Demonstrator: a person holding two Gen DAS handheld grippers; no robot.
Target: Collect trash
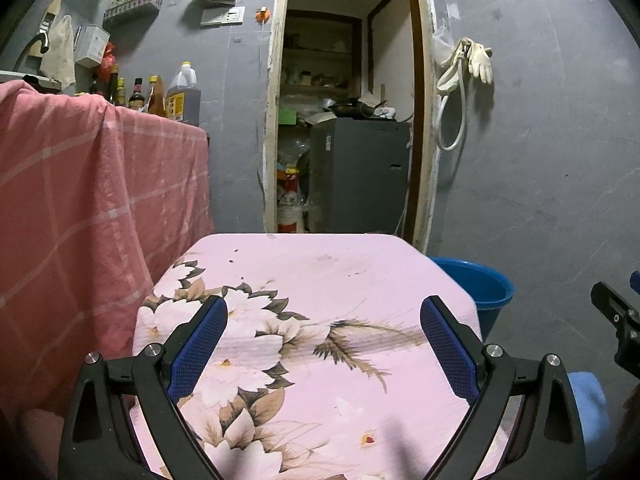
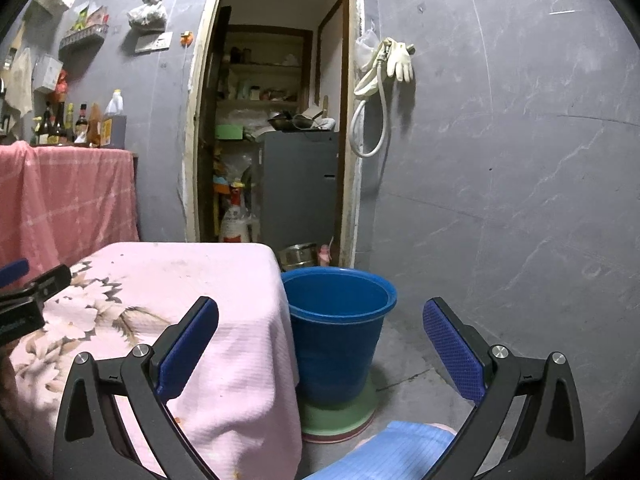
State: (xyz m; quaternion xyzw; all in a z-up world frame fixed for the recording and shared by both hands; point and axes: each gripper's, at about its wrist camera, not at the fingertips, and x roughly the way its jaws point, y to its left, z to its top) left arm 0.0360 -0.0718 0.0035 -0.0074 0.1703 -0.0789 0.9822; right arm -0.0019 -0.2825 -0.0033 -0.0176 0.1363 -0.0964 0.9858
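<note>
My left gripper (image 1: 323,312) stands open over a small table with a pink floral cloth (image 1: 320,272), nothing between its blue-padded fingers (image 1: 200,344). My right gripper (image 2: 320,316) is open too, held past the table's right edge and facing a blue bucket (image 2: 340,328) on the floor. The bucket stands on a green and pink base (image 2: 340,416), close against the draped pink cloth (image 2: 224,300). Only its rim (image 1: 480,284) shows in the left wrist view. I see no trash on the cloth. Each gripper shows at the edge of the other's view: the right gripper (image 1: 618,328), the left gripper (image 2: 28,300).
A counter draped in a pink checked cloth (image 1: 80,200) with sauce bottles (image 1: 160,96) stands at the left. Behind the table an open doorway (image 2: 276,120) leads to a cluttered pantry with a grey cabinet (image 2: 298,184). Gloves and a hose (image 2: 384,76) hang on the grey wall. A blue sleeve (image 2: 392,452) lies below.
</note>
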